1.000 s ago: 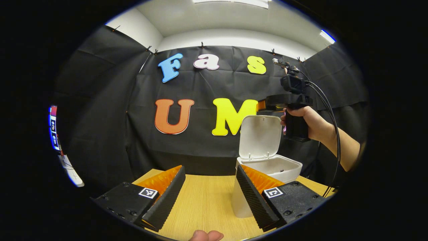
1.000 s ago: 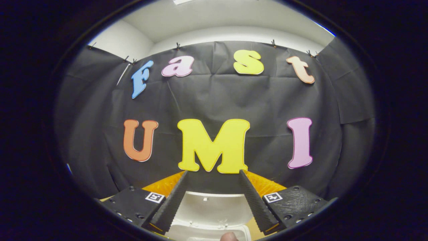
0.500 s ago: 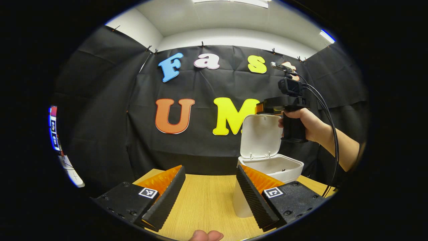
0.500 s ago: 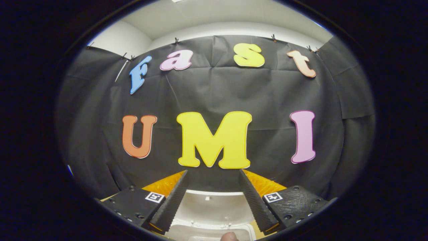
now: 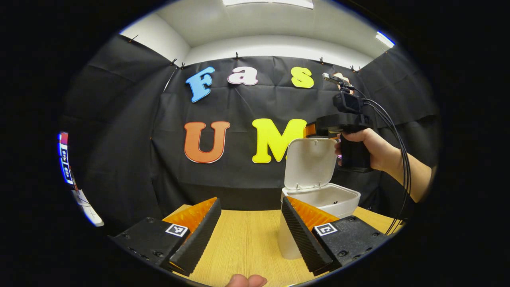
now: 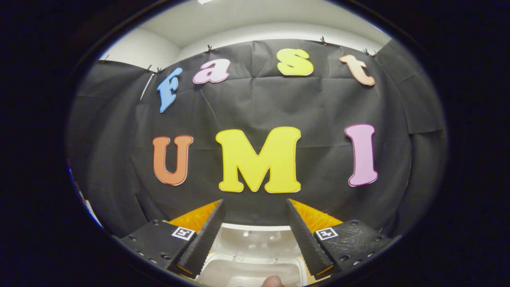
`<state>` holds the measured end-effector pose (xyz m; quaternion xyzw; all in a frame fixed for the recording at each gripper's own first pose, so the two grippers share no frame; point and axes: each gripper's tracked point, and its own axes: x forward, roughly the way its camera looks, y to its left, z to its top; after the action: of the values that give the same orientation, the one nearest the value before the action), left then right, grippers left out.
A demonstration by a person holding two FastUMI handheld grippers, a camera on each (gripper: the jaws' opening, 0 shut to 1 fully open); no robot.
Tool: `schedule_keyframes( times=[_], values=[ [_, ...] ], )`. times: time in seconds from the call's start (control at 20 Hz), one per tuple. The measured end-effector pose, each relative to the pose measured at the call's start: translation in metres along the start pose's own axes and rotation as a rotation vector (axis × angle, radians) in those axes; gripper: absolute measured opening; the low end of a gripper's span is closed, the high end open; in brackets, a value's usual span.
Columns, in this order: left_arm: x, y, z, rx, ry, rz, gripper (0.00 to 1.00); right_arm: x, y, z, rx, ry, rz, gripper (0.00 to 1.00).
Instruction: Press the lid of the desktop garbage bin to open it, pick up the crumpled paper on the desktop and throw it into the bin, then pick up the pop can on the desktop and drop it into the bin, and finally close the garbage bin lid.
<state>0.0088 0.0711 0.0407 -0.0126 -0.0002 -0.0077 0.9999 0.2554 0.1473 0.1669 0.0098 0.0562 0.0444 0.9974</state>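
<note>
A: Where's the bin?
B: Left gripper view, right of center: white bin on the wood table, lid upright, open.
A: Grippers?
B: Left gripper at frame bottom, fingers spread, nothing btwn. Right gripper also spread, empty, w/ lid just below; a hand holds it at the lid's top edge.

Right claw is hanging above the bin, fingers spread apart and empty; the raised white lid is showing between them.
</note>
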Motion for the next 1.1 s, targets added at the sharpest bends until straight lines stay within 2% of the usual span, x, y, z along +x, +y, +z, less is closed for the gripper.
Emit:
schedule_keyframes(
  times=[0.35,0.55,1.1],
  values=[
    [-0.004,-0.022,-0.005,-0.010,0.006,-0.020,0.99,-0.070,-0.001,-0.054,0.017,0.032,0.045,0.93],
    [-0.010,-0.030,-0.007,-0.012,0.001,-0.020,0.99,-0.095,-0.007,-0.089,0.025,0.071,0.053,0.94],
    [-0.018,-0.033,-0.012,-0.008,-0.002,-0.010,0.99,-0.112,-0.015,-0.163,0.024,0.164,0.033,0.93]
  ],
)
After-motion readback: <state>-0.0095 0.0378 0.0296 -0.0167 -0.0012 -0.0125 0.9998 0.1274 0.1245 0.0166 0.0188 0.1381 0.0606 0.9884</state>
